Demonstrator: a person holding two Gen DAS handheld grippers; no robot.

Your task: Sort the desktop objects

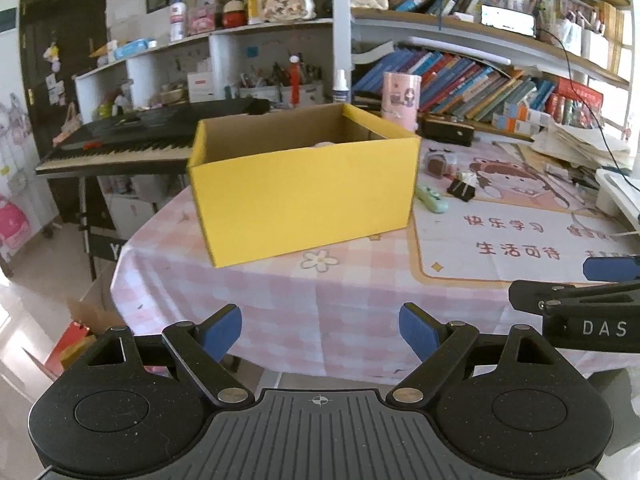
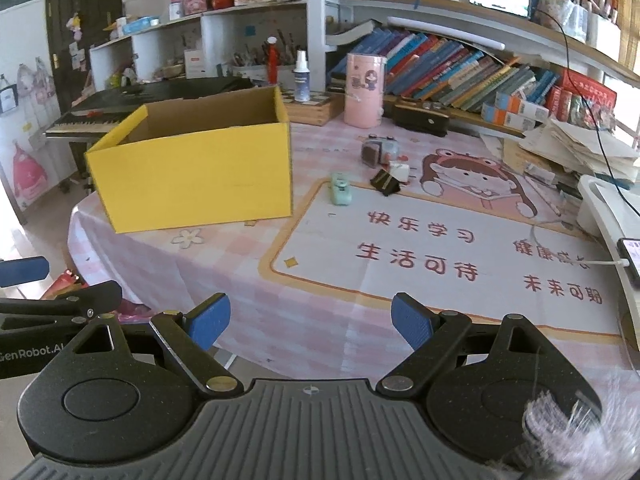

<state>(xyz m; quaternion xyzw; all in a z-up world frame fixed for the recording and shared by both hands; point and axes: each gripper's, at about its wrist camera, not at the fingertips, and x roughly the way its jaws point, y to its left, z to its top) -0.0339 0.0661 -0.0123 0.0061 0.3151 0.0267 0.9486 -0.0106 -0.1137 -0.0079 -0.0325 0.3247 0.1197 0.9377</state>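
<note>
An open yellow cardboard box (image 1: 304,196) stands on the pink checked tablecloth; it also shows in the right wrist view (image 2: 196,172). A pale object barely shows inside it (image 1: 324,145). To its right lie a mint green stapler-like item (image 2: 340,190), a black binder clip (image 2: 385,183) and a small clear case with a dark block (image 2: 378,151). My left gripper (image 1: 320,330) is open and empty at the table's near edge, in front of the box. My right gripper (image 2: 310,320) is open and empty over the near edge, beside the left one.
A printed desk mat (image 2: 460,240) covers the right of the table. A pink cylinder (image 2: 364,90), a spray bottle (image 2: 301,76), a black case (image 2: 420,118), leaning books (image 2: 460,72) and a paper stack (image 2: 576,148) line the back. A keyboard piano (image 1: 132,140) stands left.
</note>
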